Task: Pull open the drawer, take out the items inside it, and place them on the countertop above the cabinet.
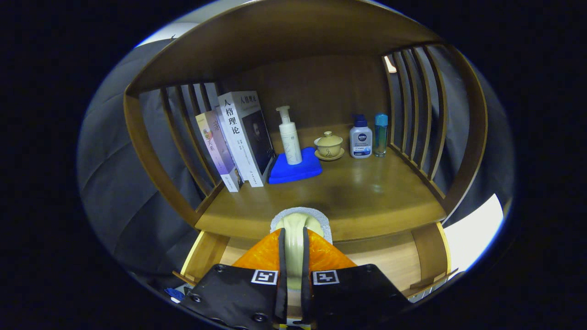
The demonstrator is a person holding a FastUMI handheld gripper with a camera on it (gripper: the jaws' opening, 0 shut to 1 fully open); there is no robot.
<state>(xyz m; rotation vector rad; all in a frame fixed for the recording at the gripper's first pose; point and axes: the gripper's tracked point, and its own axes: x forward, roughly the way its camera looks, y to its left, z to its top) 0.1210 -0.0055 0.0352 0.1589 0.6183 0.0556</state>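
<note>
Gripper view puts my claw (pixel 293 256) at the bottom centre of the frame, its two fingers drawn close together and clamped on a pale cream, rounded object with a speckled grey rim (pixel 300 223), one finger pressing each flank. It sits between my fingers and pokes out just ahead of them, over the front lip of the glossy brown wooden countertop (pixel 367 192). Beneath it, at the lower part of the frame, the light wooden drawer (pixel 394 266) stands pulled open; how much remains inside it I cannot tell, since my own claw covers most of it.

I judge the held piece to be light and fairly stiff, with a smooth skin that could slide if I ease off, so gripping across its narrow waist, as now, looks right. Its long axis seems to run away from me, in line with my fingers, pointing toward the back of the shelf; its far end is rounded, and what it is exactly I cannot say.

Beyond it, in the middle of the frame, the countertop already carries a white pump bottle (pixel 290 136) standing on a folded blue cloth (pixel 296 170), a yellow lidded teacup on a saucer (pixel 329 145), a small white lotion bottle (pixel 361 138) and a slim teal bottle (pixel 380 134). Upright books (pixel 238 137) lean at centre left. Bare wood lies near the front edge, a likely spot to set down.
</note>
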